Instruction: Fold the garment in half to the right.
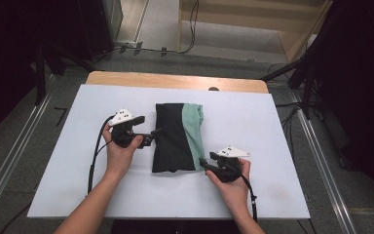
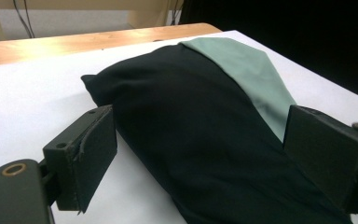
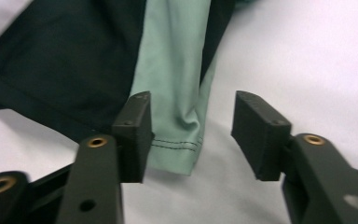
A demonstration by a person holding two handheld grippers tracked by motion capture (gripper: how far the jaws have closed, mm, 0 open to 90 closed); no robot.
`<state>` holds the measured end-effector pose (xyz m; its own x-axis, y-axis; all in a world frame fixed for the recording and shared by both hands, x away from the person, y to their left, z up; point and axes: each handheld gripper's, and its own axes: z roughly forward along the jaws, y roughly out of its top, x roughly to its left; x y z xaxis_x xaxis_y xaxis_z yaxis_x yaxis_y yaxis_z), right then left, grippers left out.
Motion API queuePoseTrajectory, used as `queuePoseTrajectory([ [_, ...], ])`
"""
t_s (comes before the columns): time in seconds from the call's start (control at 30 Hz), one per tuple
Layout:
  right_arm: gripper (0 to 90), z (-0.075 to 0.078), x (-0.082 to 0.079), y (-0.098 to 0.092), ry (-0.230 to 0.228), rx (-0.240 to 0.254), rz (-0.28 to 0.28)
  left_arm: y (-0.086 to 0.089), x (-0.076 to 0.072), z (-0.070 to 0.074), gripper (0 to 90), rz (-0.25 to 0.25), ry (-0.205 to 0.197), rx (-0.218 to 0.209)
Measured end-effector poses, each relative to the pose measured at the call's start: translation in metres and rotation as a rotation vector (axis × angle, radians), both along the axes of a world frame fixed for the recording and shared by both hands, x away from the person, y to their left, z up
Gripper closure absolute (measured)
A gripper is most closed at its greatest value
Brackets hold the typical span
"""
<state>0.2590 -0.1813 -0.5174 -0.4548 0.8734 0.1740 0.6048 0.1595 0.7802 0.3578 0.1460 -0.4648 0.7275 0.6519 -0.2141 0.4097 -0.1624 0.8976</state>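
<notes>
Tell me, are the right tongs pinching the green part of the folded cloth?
No, the right tongs stand open, their pads clear of the green part lying between them.

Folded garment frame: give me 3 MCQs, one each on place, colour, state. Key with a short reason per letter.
1. Where does the garment lie?
A. on the white sheet, between the two grippers
B. on the floor beside the table
C. hanging off the table's far edge

2. What colours does the garment show?
A. red and white
B. black with a pale green strip
C. all yellow

3. How do the right gripper's jaws stand?
A. clamped on the green hem
B. shut, with nothing between them
C. apart, the green hem between them unpressed

Key:
1 A: in the high view it sits mid-sheet, with the left gripper at its left edge and the right gripper at its near right corner.
2 B: black body, green strip along the right side.
3 C: the right gripper view shows a gap between each pad and the hem.
</notes>
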Motion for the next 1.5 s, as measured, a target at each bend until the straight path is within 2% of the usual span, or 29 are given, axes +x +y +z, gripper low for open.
queuePoseTrajectory([
  [0.03, 36.4, 0.002, -0.001, 0.000, -0.017, 0.003, -0.001, 0.001, -0.002, 0.000, 7.5, -0.003, -0.004, 0.005],
  [0.07, 32.6, 0.004, -0.003, 0.000, -0.038, 0.006, 0.000, 0.001, -0.004, -0.001, 0.1, 0.000, -0.005, 0.005],
  [0.23, 7.4, 0.012, -0.007, -0.004, -0.103, 0.045, -0.001, 0.003, -0.012, -0.002, 0.0, -0.010, -0.022, 0.001],
  [0.27, 1.8, 0.013, -0.008, -0.005, -0.111, 0.055, 0.012, 0.005, -0.016, -0.003, 0.0, -0.016, -0.026, 0.001],
  [0.3, 0.0, 0.014, -0.008, -0.007, -0.115, 0.064, 0.024, 0.006, -0.018, -0.003, 0.0, -0.012, -0.027, -0.002],
  [0.37, 0.0, 0.016, -0.010, -0.011, -0.132, 0.086, 0.041, 0.008, -0.023, -0.003, 0.0, -0.019, -0.031, -0.003],
  [0.6, 0.0, 0.021, -0.016, -0.026, -0.190, 0.090, 0.031, 0.016, -0.040, -0.004, 0.0, -0.019, -0.047, 0.015],
  [0.7, 0.0, 0.022, -0.017, -0.032, -0.191, 0.105, 0.030, 0.022, -0.047, -0.006, 0.0, -0.016, -0.048, 0.005],
  [1.1, 0.0, 0.020, -0.025, -0.055, -0.218, 0.093, 0.019, 0.044, -0.069, -0.015, 0.0, 0.000, -0.042, 0.017],
  [1.17, 0.0, 0.020, -0.027, -0.062, -0.220, 0.087, 0.004, 0.051, -0.073, -0.016, 0.0, 0.005, -0.039, 0.030],
  [1.5, 0.0, 0.019, -0.033, -0.084, -0.223, 0.088, -0.034, 0.072, -0.087, -0.017, 0.0, 0.033, -0.043, 0.036],
])
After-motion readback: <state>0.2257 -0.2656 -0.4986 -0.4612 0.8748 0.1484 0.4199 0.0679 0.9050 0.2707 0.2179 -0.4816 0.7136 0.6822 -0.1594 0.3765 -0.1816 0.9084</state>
